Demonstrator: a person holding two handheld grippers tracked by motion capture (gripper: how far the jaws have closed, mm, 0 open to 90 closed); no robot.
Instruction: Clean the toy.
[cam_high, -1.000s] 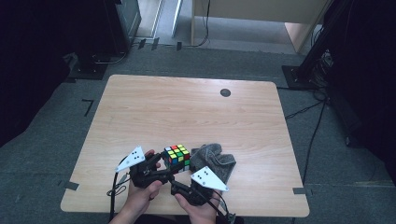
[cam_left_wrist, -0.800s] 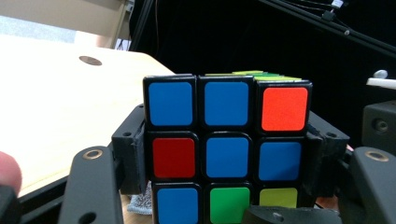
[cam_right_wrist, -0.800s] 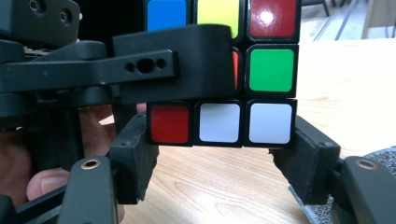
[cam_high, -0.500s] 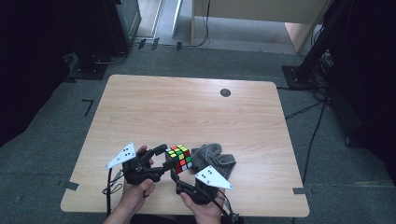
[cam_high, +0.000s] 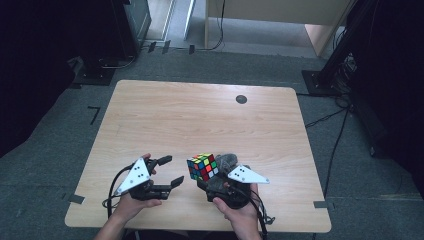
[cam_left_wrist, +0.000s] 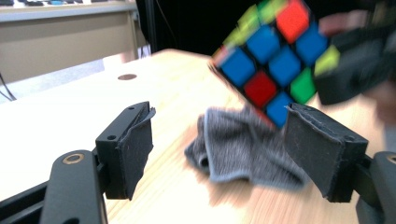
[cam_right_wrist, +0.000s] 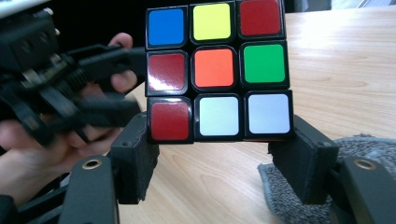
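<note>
Two grippers are working near the table's front edge (cam_high: 200, 225): the right gripper (cam_high: 212, 180) is clamping the puzzle cube (cam_high: 202, 166) and lifting it off the grey cloth (cam_high: 226, 161), while the left gripper (cam_high: 169, 171), jaws just opened and empty, is waiting left of the cube, suggesting a completed handover.

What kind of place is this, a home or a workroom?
Probably a lab or a recording room, not a home. A bare wooden table stands on grey carpet, cables trail across the floor, and black equipment stands flank it. On the table lie just a Rubik's cube and a grey cloth.
</note>
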